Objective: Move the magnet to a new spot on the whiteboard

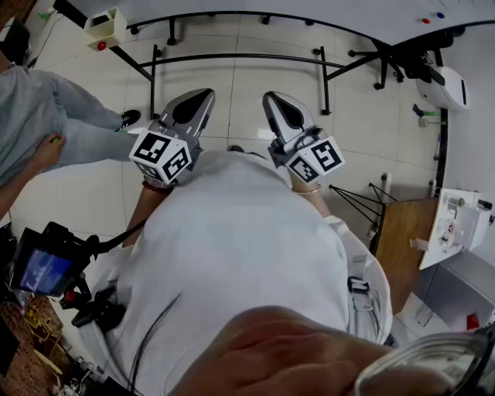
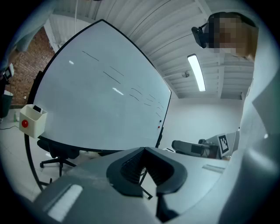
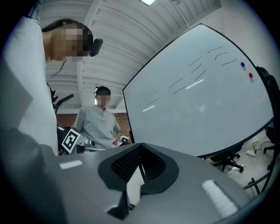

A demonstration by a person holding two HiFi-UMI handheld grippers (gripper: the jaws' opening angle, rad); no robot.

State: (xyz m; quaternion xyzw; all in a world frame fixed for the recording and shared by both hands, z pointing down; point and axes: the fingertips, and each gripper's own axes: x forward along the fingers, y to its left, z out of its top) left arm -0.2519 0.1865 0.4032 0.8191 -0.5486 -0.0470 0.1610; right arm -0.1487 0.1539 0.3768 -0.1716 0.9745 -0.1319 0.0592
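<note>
The whiteboard (image 1: 309,6) stands ahead on a black wheeled frame and fills much of both gripper views. A red magnet (image 1: 425,19) and a blue magnet (image 1: 441,14) sit near its right end. In the right gripper view the blue magnet (image 3: 242,64) is just above the red magnet (image 3: 250,75). My left gripper (image 1: 203,94) and right gripper (image 1: 274,98) are held side by side close to my chest, pointing at the board and well short of it. The left gripper (image 2: 144,151) and the right gripper (image 3: 140,146) are both shut, with nothing between the jaws.
A cream box with a red button (image 1: 104,27) hangs at the board's left end. A person in grey (image 1: 39,131) stands at the left, with a camera rig (image 1: 46,267) below. A wooden table (image 1: 406,232) and a white device (image 1: 445,85) stand at the right.
</note>
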